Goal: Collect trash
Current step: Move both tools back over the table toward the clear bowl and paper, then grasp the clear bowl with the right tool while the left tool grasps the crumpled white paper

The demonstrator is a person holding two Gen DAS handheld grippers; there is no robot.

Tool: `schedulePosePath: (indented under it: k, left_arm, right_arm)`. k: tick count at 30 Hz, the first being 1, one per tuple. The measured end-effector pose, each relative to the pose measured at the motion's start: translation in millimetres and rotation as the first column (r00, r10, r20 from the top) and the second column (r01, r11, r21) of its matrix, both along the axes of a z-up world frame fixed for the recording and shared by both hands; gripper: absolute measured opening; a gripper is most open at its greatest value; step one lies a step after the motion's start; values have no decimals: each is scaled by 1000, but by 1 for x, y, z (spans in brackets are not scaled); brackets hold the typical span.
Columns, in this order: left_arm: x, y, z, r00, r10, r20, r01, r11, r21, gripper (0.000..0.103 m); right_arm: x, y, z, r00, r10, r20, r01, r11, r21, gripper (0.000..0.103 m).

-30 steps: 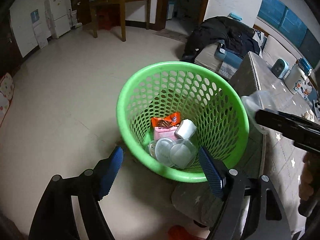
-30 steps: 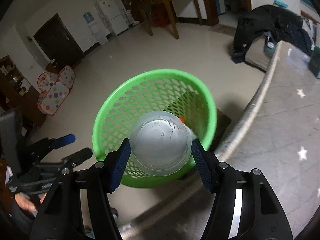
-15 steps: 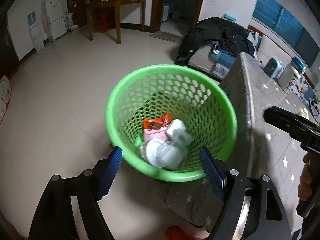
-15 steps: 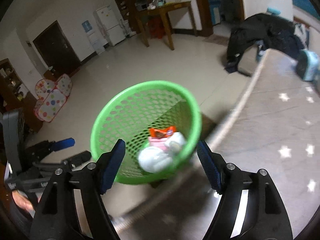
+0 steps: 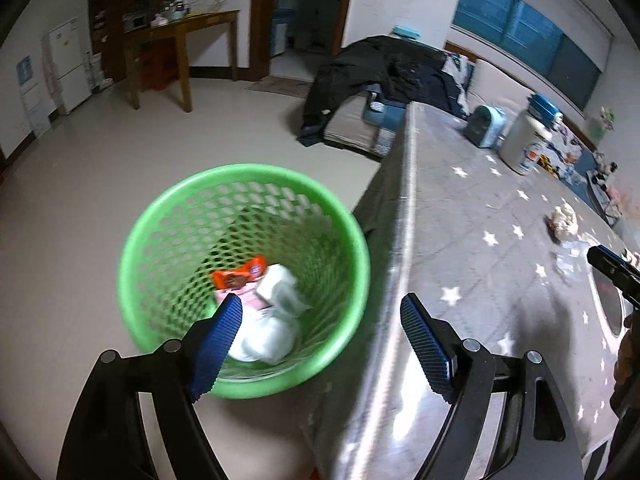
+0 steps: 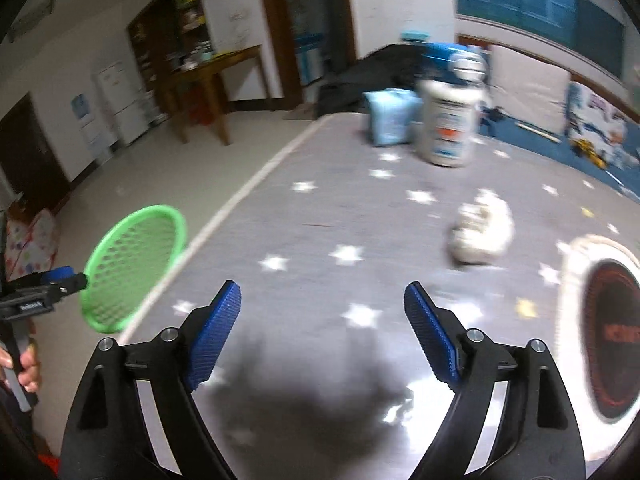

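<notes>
**A:** Where do your tools stand, and why?

**B:** Your left tool (image 5: 320,340) hangs spread and empty over the gap between the basket (image 5: 136,240) and the tabletop (image 5: 460,240), probably idle beside the drop point. Your right tool (image 6: 322,336) is likewise spread, holding nothing, and faces across the starred tabletop, a stance that suits reaching for more litter.

**A:** Where is the trash?

**B:** Part of it lies in the basket: an orange wrapper (image 5: 239,275), something pink under it, and pale, blurred items (image 5: 276,300) piled at the bottom. A crumpled white wad (image 6: 482,232) sits on the tabletop ahead and to the right of your right tool, well apart from its fingers. Beside it lies a round dark object with a pale rim (image 6: 608,332); what it is cannot be told.

**A:** Which way does the wad point?

**B:** It is lumpy and blurred, with no clear long axis. The wrapper's long axis runs across the left view, rising slightly toward the right.
</notes>
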State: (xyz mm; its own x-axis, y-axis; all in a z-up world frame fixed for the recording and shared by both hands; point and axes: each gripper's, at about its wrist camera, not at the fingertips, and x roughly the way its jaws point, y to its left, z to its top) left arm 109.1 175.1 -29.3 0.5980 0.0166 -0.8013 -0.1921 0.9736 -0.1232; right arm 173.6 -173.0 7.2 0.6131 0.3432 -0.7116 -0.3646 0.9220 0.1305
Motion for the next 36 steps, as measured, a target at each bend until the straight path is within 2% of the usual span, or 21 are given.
schedulePosePath:
  k: [4, 8, 12, 17, 25, 26, 30, 36]
  left_arm:
    - [16, -26, 1, 999, -36, -7, 36, 999, -6, 79]
    - [30, -47, 2, 998, -63, -15, 63, 998, -11, 79]
    - [48, -68, 7, 997, -81, -18, 81, 997, -16, 80]
    - [68, -88, 13, 995, -98, -21, 98, 995, 3, 81]
    - [101, -125, 13, 988, -150, -34, 150, 989, 6, 81]
    - [107, -129, 12, 987, -156, -39, 156, 988, 0, 81]
    - [122, -145, 11, 982, -185, -47, 185, 983, -9, 81]
    - [149, -184, 7, 964, -262, -49, 260, 965, -44, 81]
  right_arm:
    - [12, -52, -16, 999, -33, -41, 34, 999, 8, 85]
    - [23, -76, -30, 997, -24, -70, 27, 999, 36, 88]
    - [39, -84, -40, 994, 26, -107, -18, 997, 81, 90]
    - [54, -82, -50, 990, 72, -117, -66, 996, 53, 92]
    - [68, -78, -60, 982, 133, -134, -122, 989, 84, 91]
    - [69, -77, -61, 982, 133, -133, -123, 989, 83, 90]
    - [71, -80, -65, 982, 131, -135, -118, 988, 96, 72]
    - [58, -91, -62, 981, 140, -131, -126, 986, 109, 71]
